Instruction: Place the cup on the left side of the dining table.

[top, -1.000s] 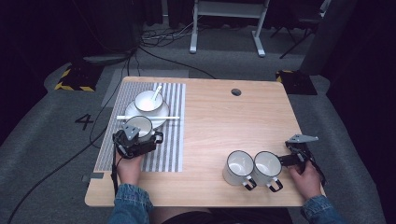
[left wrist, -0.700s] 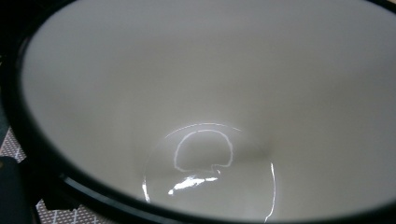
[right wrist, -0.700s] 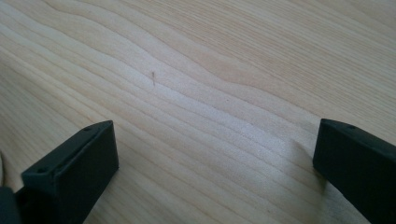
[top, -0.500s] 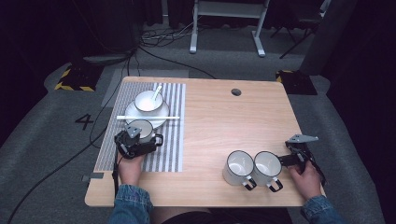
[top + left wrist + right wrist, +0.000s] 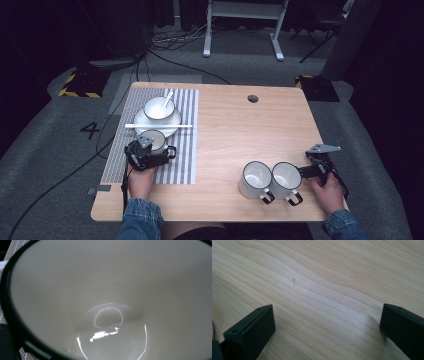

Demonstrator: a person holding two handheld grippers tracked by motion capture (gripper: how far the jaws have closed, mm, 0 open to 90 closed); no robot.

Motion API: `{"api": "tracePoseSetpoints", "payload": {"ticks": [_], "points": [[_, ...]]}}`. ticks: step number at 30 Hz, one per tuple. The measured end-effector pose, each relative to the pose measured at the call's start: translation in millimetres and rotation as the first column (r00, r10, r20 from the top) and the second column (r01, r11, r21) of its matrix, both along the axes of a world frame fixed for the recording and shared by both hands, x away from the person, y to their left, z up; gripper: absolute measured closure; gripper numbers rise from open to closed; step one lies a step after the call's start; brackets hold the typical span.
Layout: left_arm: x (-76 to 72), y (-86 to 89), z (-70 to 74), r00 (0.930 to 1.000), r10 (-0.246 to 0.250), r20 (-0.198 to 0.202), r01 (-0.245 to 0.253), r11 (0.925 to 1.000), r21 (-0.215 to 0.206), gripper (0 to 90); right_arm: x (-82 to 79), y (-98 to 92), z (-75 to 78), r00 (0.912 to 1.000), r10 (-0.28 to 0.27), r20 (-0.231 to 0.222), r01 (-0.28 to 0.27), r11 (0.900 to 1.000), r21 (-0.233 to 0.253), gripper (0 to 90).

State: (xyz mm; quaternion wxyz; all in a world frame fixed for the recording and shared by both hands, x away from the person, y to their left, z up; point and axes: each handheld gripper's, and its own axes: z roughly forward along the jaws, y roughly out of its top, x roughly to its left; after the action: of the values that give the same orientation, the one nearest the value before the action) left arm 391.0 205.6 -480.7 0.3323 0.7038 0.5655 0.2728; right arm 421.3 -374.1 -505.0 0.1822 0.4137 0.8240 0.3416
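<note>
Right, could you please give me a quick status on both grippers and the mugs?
Left gripper at mug on striped mat, grip unclear. Right gripper open, beside two mugs.

The left tool with its mug has crept slightly toward the person, away from the saucer.

On the worktop a mat lies left — bowl on plate far, mug nearer. Two mugs stand side by side, near right.
</note>
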Motion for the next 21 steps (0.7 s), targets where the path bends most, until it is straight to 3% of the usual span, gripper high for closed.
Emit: {"api": "tracePoseSetpoints", "payload": {"ticks": [2, 6, 21], "points": [[-1.6, 0.4, 0.3, 0.9999, -0.008, -0.01, 0.008, 0.9999, 0.011, 2.8, 0.0, 0.0, 0.0, 1.0, 0.0, 0.0, 0.0, 1.0, 0.0, 0.2], [-2.7, 2.7, 0.0, 0.9996, -0.004, -0.028, 0.004, 0.9998, -0.017, 2.8, 0.0, 0.0, 0.0, 1.0, 0.0, 0.0, 0.0, 1.0, 0.0, 0.2], [-1.9, 2.6, -0.8, 0.9999, -0.008, -0.015, 0.007, 1.0, -0.006, 2.4, 0.0, 0.0, 0.0, 1.0, 0.0, 0.0, 0.0, 1.0, 0.0, 0.2]]}}
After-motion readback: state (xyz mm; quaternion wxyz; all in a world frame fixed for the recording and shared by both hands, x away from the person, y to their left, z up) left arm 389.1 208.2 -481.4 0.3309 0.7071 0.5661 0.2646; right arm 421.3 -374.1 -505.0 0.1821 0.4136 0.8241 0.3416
